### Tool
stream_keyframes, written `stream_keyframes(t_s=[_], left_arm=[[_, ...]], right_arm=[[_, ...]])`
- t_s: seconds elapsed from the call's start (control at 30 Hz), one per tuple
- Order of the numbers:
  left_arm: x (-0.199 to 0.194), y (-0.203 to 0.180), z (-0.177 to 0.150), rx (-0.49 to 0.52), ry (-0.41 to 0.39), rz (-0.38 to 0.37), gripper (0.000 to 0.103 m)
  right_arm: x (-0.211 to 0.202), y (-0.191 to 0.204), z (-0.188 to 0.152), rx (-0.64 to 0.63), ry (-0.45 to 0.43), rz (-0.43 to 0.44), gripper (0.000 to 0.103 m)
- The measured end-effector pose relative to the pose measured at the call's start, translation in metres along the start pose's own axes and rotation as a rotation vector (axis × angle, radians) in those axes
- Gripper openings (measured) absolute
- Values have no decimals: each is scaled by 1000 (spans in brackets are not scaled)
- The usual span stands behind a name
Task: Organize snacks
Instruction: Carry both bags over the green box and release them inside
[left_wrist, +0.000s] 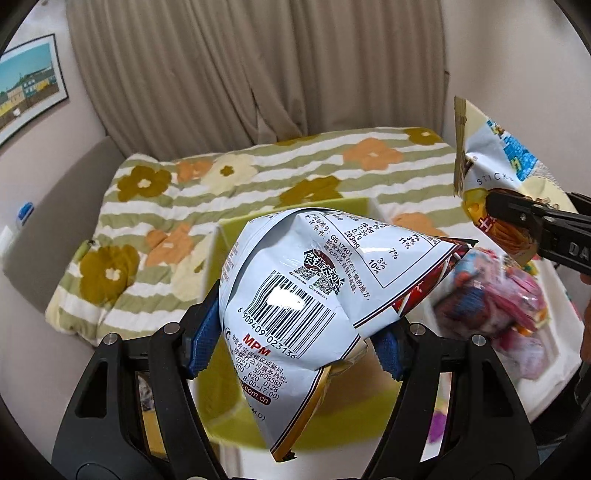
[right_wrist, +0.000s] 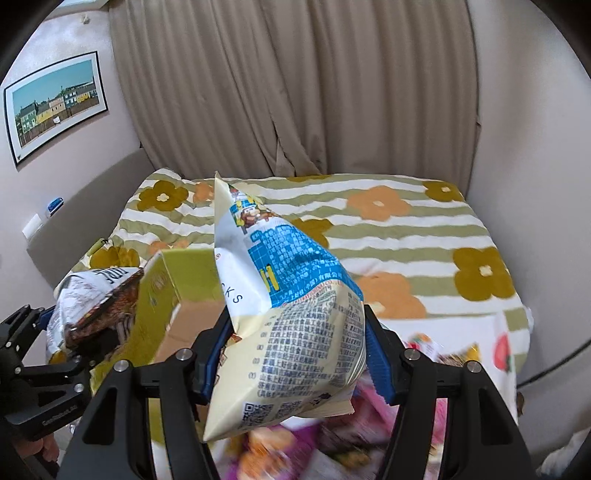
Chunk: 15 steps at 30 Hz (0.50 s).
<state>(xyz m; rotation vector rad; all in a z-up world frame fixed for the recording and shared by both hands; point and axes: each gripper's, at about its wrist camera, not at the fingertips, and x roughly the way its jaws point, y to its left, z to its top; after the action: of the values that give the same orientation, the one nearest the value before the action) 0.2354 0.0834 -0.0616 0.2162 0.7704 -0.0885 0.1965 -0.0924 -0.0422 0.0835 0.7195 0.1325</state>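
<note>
My left gripper (left_wrist: 295, 339) is shut on a white snack bag with a barcode (left_wrist: 314, 280) and holds it in the air over a green cardboard box (left_wrist: 236, 236). The same bag (right_wrist: 92, 302) and gripper (right_wrist: 48, 332) show at the left of the right wrist view. My right gripper (right_wrist: 295, 350) is shut on a cream and blue snack bag (right_wrist: 288, 306), held above a pile of snack packets (right_wrist: 295, 450). That bag (left_wrist: 495, 173) and gripper (left_wrist: 524, 218) show at the right of the left wrist view.
A bed with a flowered striped quilt (right_wrist: 406, 236) lies behind. A white box of pink and mixed snack packets (left_wrist: 498, 306) stands at the right. The green box (right_wrist: 177, 280) stands open at the left. Curtains (right_wrist: 295, 92) hang at the back.
</note>
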Motion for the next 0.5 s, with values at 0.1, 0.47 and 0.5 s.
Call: stream_keyframes(t_s=[0.1, 0.47, 0.5], left_arm=[[29, 21, 13, 13, 24, -15, 68], [143, 46, 34, 58, 154, -60, 79], [146, 46, 34, 55, 159, -64, 94]], right_arm=[[22, 23, 15, -11, 19, 12, 59], [101, 61, 26, 48, 149, -21, 59], [106, 61, 26, 57, 160, -23, 59]])
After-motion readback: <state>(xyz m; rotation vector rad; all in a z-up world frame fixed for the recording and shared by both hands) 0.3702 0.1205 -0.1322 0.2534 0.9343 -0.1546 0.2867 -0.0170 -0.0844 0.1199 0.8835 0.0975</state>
